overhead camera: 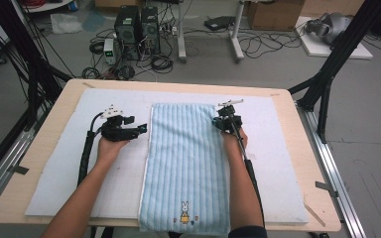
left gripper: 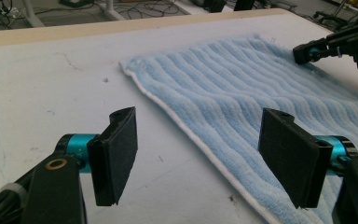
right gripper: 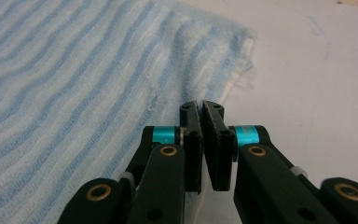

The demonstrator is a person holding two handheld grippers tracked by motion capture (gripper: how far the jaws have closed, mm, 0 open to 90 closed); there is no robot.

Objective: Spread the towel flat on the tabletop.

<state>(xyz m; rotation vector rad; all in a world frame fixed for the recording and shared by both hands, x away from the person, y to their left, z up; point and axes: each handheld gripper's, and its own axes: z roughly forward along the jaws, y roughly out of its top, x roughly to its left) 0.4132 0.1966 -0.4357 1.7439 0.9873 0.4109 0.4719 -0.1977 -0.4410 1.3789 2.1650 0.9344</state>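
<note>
A light blue striped towel (overhead camera: 186,163) lies lengthwise on the white mat, with a small rabbit picture (overhead camera: 184,212) at its near end. My left gripper (overhead camera: 140,130) rests on the mat beside the towel's left edge, pointing right. In the left gripper view its jaws (left gripper: 198,116) stand wide open, and the towel's (left gripper: 242,79) white-hemmed edge runs between them, untouched. My right gripper (overhead camera: 223,121) sits at the towel's right edge near the far corner. Its jaws (right gripper: 201,105) are pressed together on the puckered edge of the towel (right gripper: 74,70). The right gripper's tip (left gripper: 303,52) also shows across the towel.
The white foam mat (overhead camera: 114,104) covers most of the wooden table (overhead camera: 69,87). Bare mat lies to the left and right of the towel. Black frame posts stand at both sides of the table; cables and computer boxes sit on the floor beyond.
</note>
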